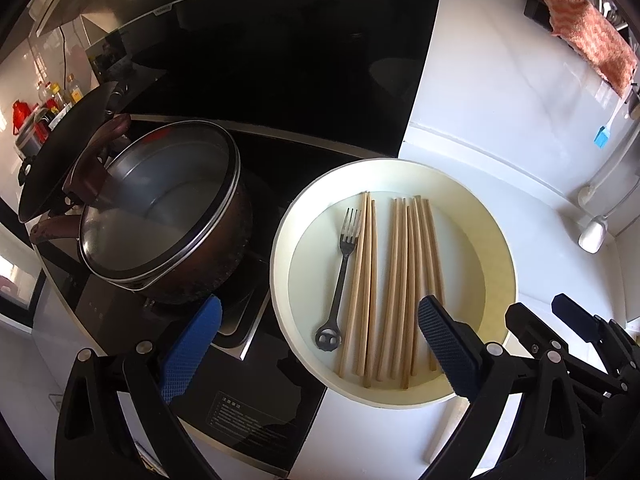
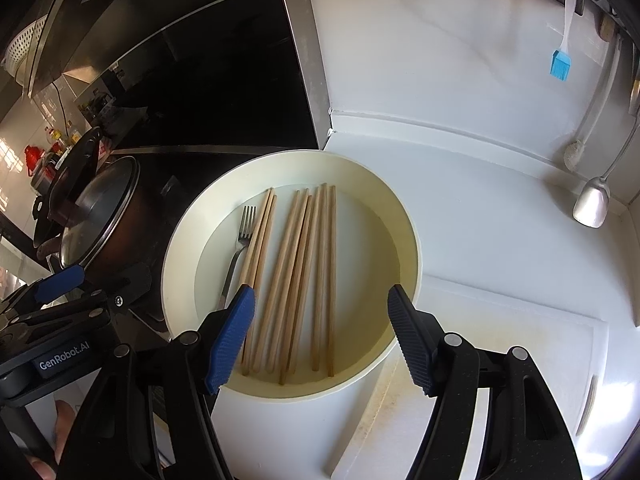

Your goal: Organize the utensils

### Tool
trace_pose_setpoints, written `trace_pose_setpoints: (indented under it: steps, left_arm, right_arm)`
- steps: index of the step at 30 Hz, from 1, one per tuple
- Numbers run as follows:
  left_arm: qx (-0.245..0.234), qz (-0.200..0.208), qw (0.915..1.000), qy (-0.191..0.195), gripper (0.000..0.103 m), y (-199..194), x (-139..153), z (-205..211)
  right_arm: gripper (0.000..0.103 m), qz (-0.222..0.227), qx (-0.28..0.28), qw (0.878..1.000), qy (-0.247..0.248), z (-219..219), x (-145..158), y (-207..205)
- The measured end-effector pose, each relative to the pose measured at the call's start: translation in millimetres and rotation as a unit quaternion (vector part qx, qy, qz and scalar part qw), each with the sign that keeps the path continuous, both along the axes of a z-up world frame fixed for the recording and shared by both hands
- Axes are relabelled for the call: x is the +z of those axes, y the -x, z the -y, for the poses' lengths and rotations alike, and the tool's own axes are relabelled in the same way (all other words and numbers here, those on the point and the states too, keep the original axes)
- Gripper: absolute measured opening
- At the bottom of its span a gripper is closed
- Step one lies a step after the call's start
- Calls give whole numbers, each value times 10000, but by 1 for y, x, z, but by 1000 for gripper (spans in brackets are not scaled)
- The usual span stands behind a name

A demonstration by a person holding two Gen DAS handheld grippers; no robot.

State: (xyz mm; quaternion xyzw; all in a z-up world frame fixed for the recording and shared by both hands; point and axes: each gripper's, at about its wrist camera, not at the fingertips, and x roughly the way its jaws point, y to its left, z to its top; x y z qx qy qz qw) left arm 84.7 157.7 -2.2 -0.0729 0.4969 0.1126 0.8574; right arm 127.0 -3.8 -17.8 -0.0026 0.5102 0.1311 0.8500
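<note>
A cream round basin [image 1: 400, 165] [image 2: 296, 155] stands on the white counter. A metal fork [image 1: 345, 264] [image 2: 240, 240] lies in it on the left, beside several wooden chopsticks [image 1: 404, 280] [image 2: 304, 272] that lie side by side. My left gripper [image 1: 320, 304] hovers open over the basin's near left edge, nothing between its blue pads [image 1: 192, 348]. My right gripper [image 2: 322, 292] hangs open above the basin's near side, over the chopstick ends and touching nothing. Each gripper shows in the other's view: the right gripper [image 1: 538, 308] and the left gripper [image 2: 100, 280].
A brown pot with a glass lid [image 1: 160, 208] and a black pan [image 1: 52, 160] sit on the dark cooktop left of the basin. A white cutting board [image 2: 480, 360] lies to its right. A blue brush [image 2: 560, 64], a ladle [image 2: 592, 200] and a pink cloth [image 1: 588, 32] hang on the wall.
</note>
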Motion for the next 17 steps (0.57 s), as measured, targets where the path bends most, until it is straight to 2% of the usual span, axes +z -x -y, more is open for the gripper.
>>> trace_pose_setpoints:
  steps: [5,11,17]
  left_arm:
    - [-13,93,9998,146,97,1,-1,-2]
    - [101,-34,9999,70,97,-2,-2,-5]
    - [164,3,9999,54,97,-2,-1,-9]
  right_arm:
    - [66,-17,1,10000,-4,-1,-1,0]
    - [66,-14,-11,10000,-3,-2,-1,0]
    - [66,-6,-20,10000,-11,0,-1,1]
